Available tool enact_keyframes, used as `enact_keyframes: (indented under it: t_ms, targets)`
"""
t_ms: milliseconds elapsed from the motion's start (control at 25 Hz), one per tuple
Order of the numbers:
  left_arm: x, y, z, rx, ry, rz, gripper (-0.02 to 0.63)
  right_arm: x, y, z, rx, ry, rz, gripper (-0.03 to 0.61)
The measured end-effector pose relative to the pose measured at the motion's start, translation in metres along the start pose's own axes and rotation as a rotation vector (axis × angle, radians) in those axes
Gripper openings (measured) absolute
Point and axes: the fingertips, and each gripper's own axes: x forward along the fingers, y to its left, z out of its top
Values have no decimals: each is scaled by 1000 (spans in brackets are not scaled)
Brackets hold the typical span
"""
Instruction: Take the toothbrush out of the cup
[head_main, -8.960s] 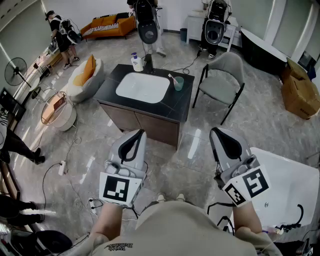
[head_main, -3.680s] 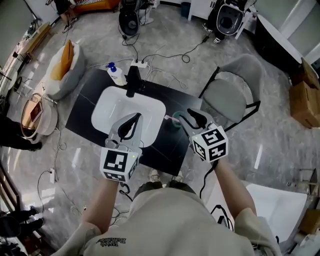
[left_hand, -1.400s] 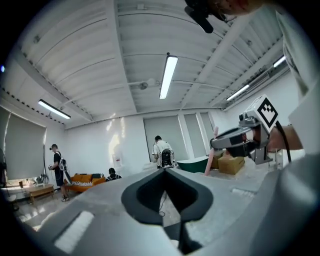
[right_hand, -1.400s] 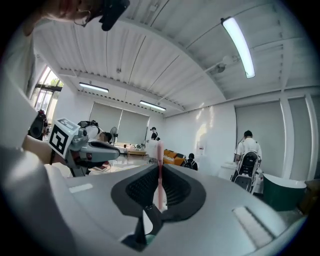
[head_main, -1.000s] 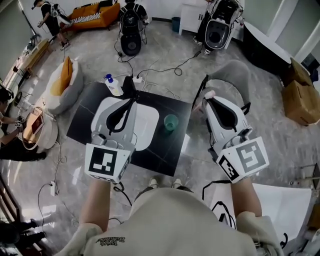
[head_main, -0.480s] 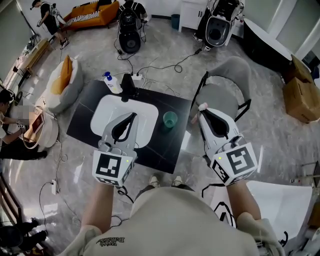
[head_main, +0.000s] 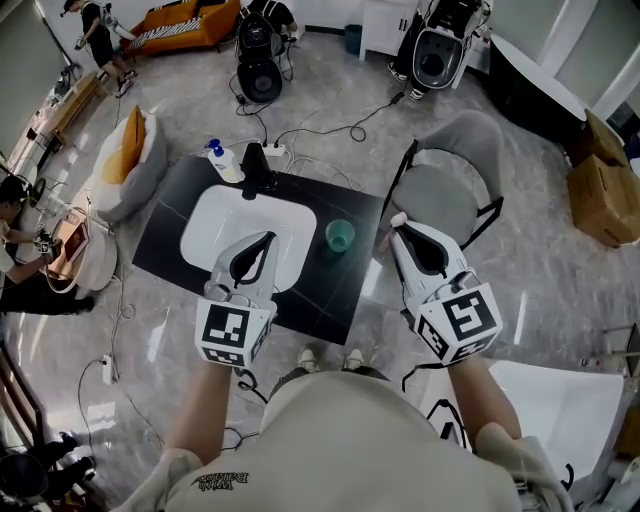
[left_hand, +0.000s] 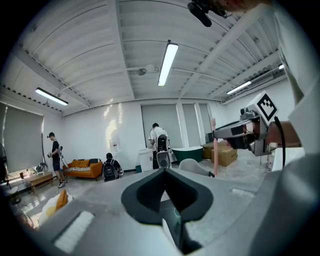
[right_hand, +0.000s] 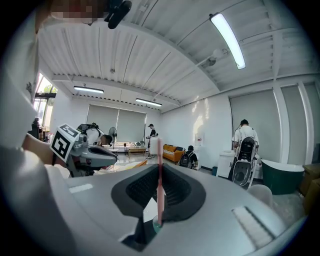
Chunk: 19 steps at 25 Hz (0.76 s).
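The removal itself appears to be done. The slim pink toothbrush is clamped upright between the almost closed jaws of the right gripper, and its upper end is seen above the jaw tips in the right gripper view. It is held to the right of the translucent green plastic cup, well apart from it and beyond the edge of the black stone countertop. The cup is left standing on that countertop, just beside the white oval sink basin, and nothing can be made out in it. The left gripper is closed, nothing is held by it, and it hangs over the basin. What remains, it is judged, is to put the toothbrush down. For this a bare part of the countertop should be chosen, and the jaws should be opened only when the toothbrush is supported.
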Motion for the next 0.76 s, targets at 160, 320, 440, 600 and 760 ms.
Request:
enact_keyframes:
  t_ms: [160, 320, 440, 600, 760]
  targets:
    - [0, 1, 1, 4, 4, 7, 2, -1, -1, 1, 4, 3, 2, 21]
    - [1, -1, 2, 2, -1, 1, 2, -1, -2, -1, 3, 4, -1, 21]
    - [0, -1, 4, 3, -2, 0, 2, 0, -4, -1, 9, 0, -3, 21]
    - [0, 0, 6, 3, -2, 3, 2, 1, -4, -1, 23, -3, -1, 21]
    - [-2, -1, 8, 5, -1, 2, 2, 0, -3, -1, 26, -1, -2, 21]
